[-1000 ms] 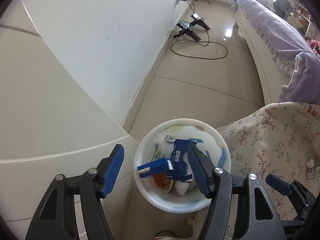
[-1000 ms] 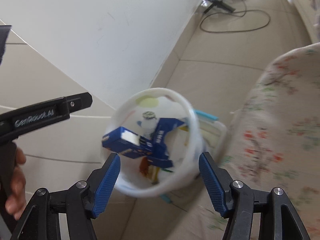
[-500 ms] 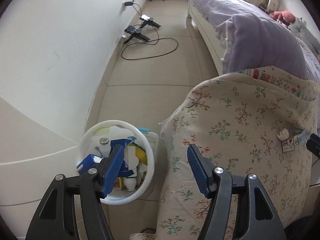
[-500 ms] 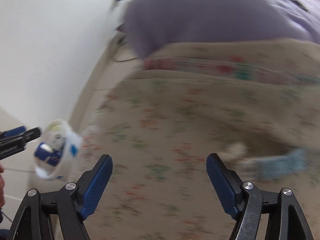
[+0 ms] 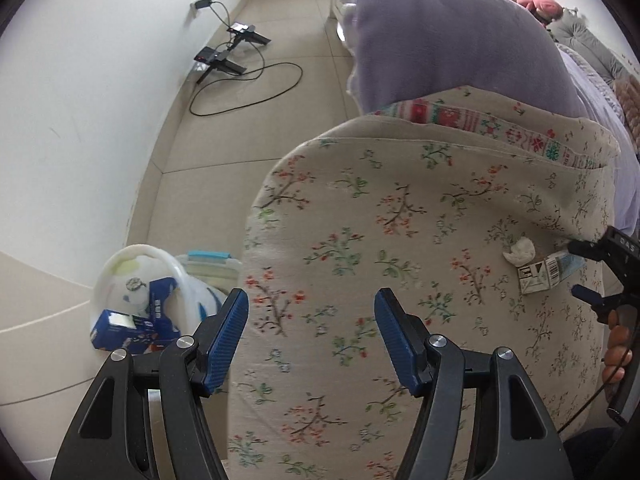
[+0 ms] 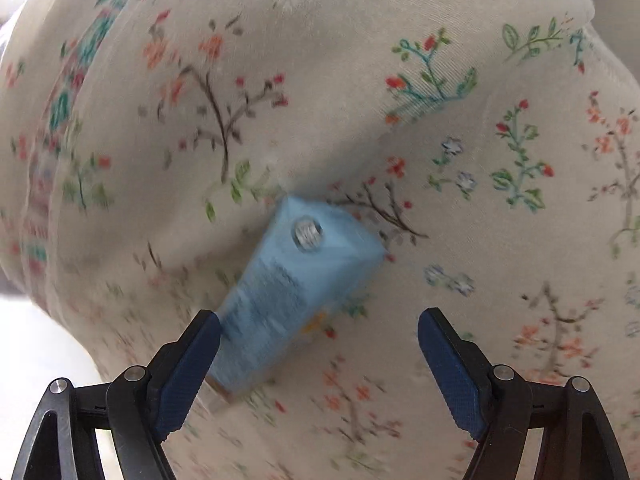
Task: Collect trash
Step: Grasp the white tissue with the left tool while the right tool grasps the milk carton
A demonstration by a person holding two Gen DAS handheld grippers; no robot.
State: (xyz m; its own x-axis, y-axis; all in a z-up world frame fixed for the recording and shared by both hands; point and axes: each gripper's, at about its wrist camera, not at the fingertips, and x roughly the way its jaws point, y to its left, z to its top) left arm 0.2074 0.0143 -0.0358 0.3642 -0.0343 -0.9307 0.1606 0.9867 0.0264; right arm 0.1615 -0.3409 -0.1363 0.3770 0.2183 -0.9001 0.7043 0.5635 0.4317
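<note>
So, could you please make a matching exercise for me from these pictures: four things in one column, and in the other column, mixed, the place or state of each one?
Things:
1. light blue carton
2. crumpled tissue
3. white bin
4. black cable

Places or states:
A. looped on the tiled floor near the wall
B. lying on the flowered cover, between the open jaws of the right gripper
C. on the floor beside the bed, with blue packaging inside
D. a small white lump on the flowered cover, next to the carton's barcode end

Pairs: 1-B, 2-D, 3-C, 4-A
</note>
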